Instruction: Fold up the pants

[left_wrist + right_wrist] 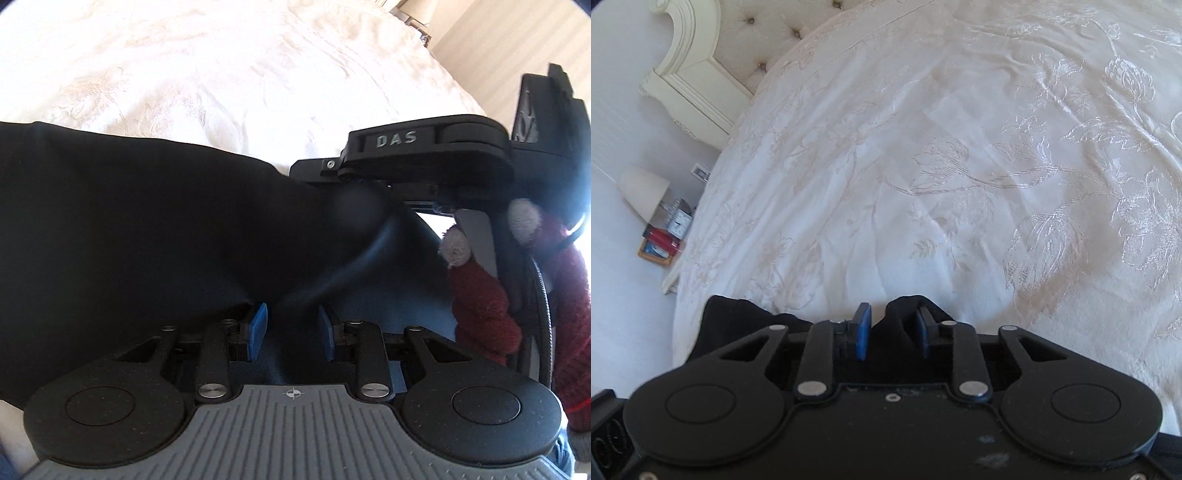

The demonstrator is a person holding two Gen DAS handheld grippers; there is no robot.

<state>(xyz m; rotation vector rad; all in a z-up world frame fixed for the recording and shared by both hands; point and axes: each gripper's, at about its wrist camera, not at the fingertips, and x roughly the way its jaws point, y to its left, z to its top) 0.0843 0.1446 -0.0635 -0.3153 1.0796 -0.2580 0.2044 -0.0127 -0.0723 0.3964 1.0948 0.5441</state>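
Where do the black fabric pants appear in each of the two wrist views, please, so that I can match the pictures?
Left wrist view: the black fabric pants fill the left and centre, bunched between the left gripper pads.
Right wrist view: only a small black fold shows at the bottom centre, between the right gripper pads.
Shared landmark: the cream embroidered bedspread lies beyond the pants in both views.

Left gripper fingers pinch black pants on the cream bedspread.

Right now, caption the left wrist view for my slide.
Left gripper pinching bunched black fabric pants over a cream embroidered bedspread.
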